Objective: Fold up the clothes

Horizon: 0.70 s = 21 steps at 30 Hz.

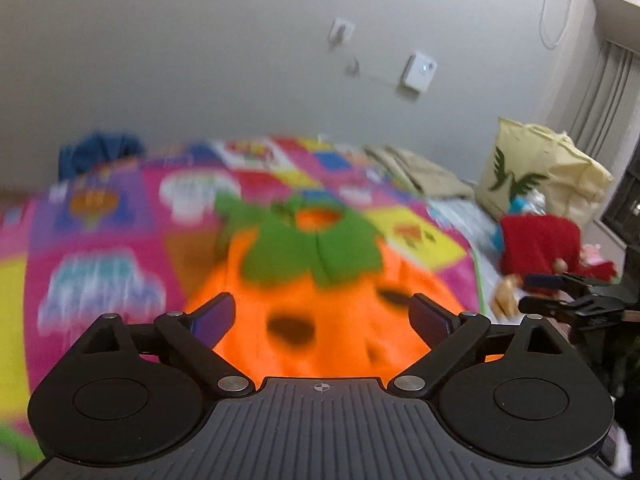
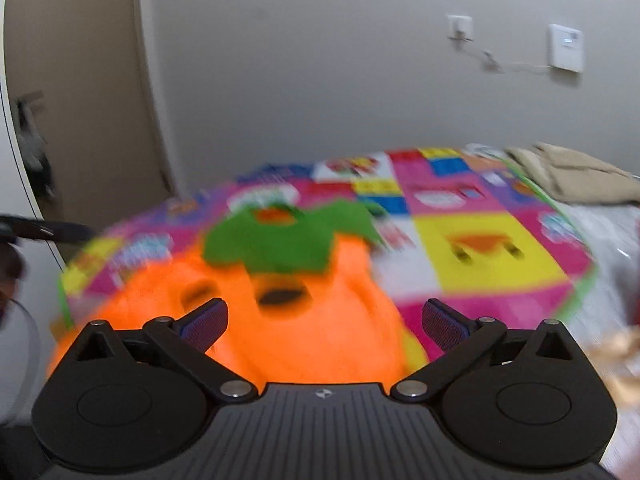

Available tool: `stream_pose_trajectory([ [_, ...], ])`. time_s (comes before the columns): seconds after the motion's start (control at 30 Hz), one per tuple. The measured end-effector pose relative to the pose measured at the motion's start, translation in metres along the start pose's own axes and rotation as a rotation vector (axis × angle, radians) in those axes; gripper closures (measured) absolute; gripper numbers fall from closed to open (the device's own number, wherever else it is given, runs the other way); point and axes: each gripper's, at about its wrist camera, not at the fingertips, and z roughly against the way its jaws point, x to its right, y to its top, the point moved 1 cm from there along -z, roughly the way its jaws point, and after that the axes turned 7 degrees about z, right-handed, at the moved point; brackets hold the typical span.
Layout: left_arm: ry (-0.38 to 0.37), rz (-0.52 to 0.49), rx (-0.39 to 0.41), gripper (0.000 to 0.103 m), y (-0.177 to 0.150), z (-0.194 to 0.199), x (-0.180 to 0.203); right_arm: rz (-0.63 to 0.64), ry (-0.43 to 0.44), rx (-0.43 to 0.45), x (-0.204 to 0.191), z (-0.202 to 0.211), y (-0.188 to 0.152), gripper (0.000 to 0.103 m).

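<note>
Left wrist: hand-held gripper (image 1: 322, 320) agape, level.

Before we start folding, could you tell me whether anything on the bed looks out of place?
The orange pumpkin costume lies bunched, not flat, on the colourful play mat. Other clothes sit unfolded: a red garment at the bed's right edge, a blue one by the wall.

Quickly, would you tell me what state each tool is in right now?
Left tool: open, holding nothing, above the orange pumpkin costume.
Right tool: open, holding nothing, also over the costume.
</note>
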Motion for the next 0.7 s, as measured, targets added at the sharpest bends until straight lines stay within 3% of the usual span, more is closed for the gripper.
stream_pose_trajectory([
  [0.1, 0.075, -0.103, -0.015, 0.006, 0.024, -0.046, 0.012, 0.021, 0.002, -0.08, 0.004, -0.049, 0.034, 0.0],
  [0.23, 0.172, -0.266, -0.087, 0.006, 0.034, -0.118, 0.017, 0.151, -0.084, -0.144, 0.012, -0.118, 0.057, 0.0],
  [0.43, 0.283, -0.322, -0.12, 0.006, 0.039, -0.194, -0.012, 0.15, -0.038, -0.143, 0.034, -0.202, 0.095, 0.001],
  [0.57, 0.347, -0.373, -0.159, 0.005, 0.036, -0.225, -0.029, 0.198, 0.001, -0.205, 0.033, -0.263, 0.111, 0.035],
  [0.7, 0.309, -0.361, -0.181, 0.005, 0.039, -0.229, -0.041, 0.166, 0.018, -0.286, 0.042, -0.297, 0.1, 0.035],
])
